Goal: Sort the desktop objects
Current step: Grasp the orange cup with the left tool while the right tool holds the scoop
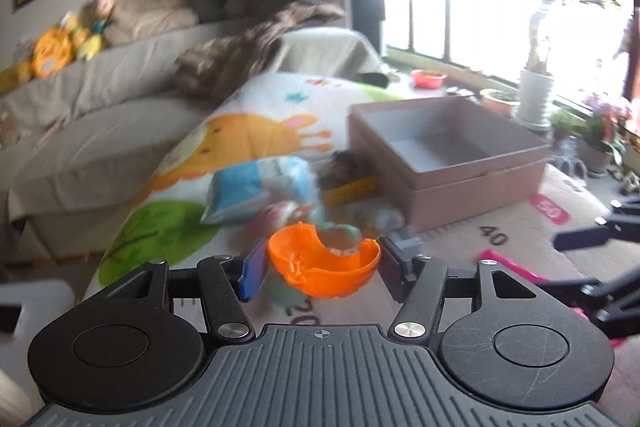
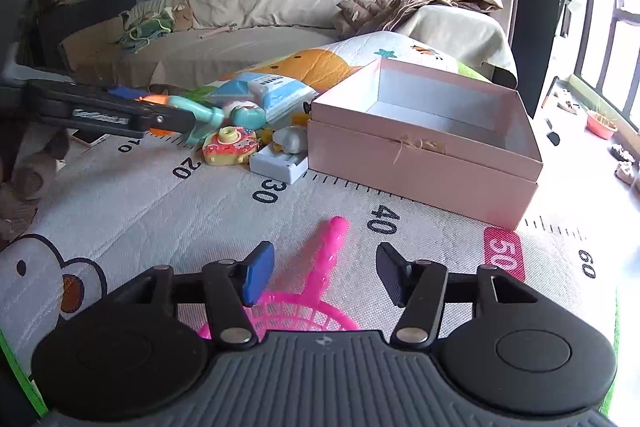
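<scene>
1. Two grippers at work: my left gripper (image 1: pixel 323 269) brackets an orange shell (image 1: pixel 324 265), jaws wide; contact unclear amid blur.
2. My right gripper (image 2: pixel 326 273) hangs spread and empty over the pink net (image 2: pixel 316 291), near the open pink box (image 2: pixel 424 155) awaiting sorted toys.

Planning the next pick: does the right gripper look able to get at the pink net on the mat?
Probably yes: the right gripper hangs open over the pink net, handle between its fingers, nothing in between.

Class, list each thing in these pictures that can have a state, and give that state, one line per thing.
Left tongs: around the orange shell, grip unclear.
Orange shell: hollow side up.
Right tongs: open, holding nothing.
Pink net: flat on the mat, under the right tongs.
Pink box: open, nothing visible inside.
</scene>
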`<state>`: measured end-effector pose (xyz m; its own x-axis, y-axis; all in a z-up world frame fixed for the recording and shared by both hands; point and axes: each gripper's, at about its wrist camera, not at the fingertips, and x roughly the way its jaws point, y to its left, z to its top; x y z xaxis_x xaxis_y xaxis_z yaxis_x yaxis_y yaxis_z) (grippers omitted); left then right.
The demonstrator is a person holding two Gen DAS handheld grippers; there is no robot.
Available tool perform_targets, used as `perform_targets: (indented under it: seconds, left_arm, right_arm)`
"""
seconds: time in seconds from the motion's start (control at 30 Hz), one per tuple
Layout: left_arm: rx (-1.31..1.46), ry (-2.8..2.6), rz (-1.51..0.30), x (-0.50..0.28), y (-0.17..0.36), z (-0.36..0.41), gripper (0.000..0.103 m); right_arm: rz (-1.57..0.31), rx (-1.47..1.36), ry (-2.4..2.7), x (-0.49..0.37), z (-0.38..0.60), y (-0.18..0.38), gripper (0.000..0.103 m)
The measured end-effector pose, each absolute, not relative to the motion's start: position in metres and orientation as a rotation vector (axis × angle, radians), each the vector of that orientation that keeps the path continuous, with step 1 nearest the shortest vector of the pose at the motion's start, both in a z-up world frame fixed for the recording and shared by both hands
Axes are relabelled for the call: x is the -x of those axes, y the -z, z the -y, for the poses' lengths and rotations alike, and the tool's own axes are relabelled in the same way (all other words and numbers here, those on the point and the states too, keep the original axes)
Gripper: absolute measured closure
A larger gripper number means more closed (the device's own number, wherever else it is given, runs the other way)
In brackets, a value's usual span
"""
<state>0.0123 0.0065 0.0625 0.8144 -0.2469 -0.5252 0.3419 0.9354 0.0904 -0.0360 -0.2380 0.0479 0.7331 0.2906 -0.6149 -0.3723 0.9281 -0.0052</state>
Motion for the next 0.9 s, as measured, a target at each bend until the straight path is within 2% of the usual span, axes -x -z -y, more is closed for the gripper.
perform_targets:
  seconds: [0.07, 0.13, 0.2, 0.4, 0.6, 0.77, 0.9]
  left_arm:
    - [-0.211, 0.328, -0.573, -0.004, -0.055, -0.003, 0.038]
    - [-0.213, 0.325, -0.625, 0.001, -0.044, -0.004, 0.033]
    - [-0.218, 0.325, -0.655, 0.006, -0.035, -0.005, 0.022]
    - [-0.233, 0.341, -0.69, 0.019, -0.023, -0.007, 0.01]
    - [-0.218, 0.331, -0.72, 0.018, -0.015, -0.009, 0.01]
    - [-0.211, 0.349, -0.726, 0.023, -0.017, -0.003, 0.01]
    - [-0.185, 0.332, -0.731, 0.022, -0.015, -0.005, 0.011]
  right_arm:
    - [-0.642, 0.135, -0.357, 0.038, 0.24, -0.05, 0.032]
    - [-0.632, 0.138, -0.349, 0.042, 0.242, -0.052, 0.025]
    - [-0.627, 0.137, -0.35, 0.048, 0.245, -0.053, 0.018]
    - [-0.678, 0.157, -0.374, 0.065, 0.249, -0.047, 0.014]
    - [-0.724, 0.194, -0.399, 0.076, 0.246, -0.037, 0.014]
    - [-0.692, 0.19, -0.438, 0.081, 0.24, -0.047, 0.014]
    - [-0.683, 0.175, -0.472, 0.082, 0.238, -0.057, 0.005]
